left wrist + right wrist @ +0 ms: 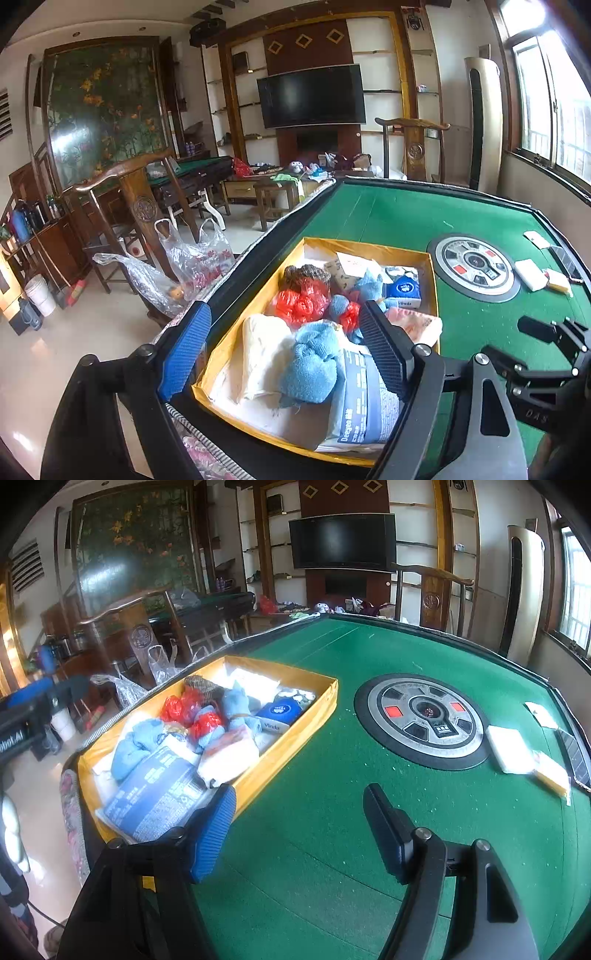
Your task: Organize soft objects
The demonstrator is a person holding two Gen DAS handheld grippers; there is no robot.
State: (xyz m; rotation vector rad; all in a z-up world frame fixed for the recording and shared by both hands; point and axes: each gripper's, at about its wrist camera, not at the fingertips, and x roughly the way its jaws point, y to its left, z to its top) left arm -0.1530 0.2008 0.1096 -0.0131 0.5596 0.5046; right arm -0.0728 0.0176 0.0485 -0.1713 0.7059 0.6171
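A yellow box (255, 291) (295, 734) sits on the green table's left side, filled with soft things: a blue towel (314, 365) (133, 744), a white cloth (264, 354), red plastic bags (303, 301) (179, 707), a grey-blue Deeyeo pack (360, 402) (155, 794), a blue Vinda tissue pack (404, 291) (279, 710) and a pink-white pack (419, 325) (229, 753). My left gripper (284, 354) is open above the box's near end, empty. My right gripper (299, 830) is open over bare felt right of the box, empty.
The table's round centre console (474, 266) (424, 718) lies right of the box. White packets (532, 275) (511, 749), a yellow-edged packet (552, 773) and a card (541, 714) lie at the right edge. Clear plastic bags (192, 258) and wooden chairs (140, 206) stand left of the table.
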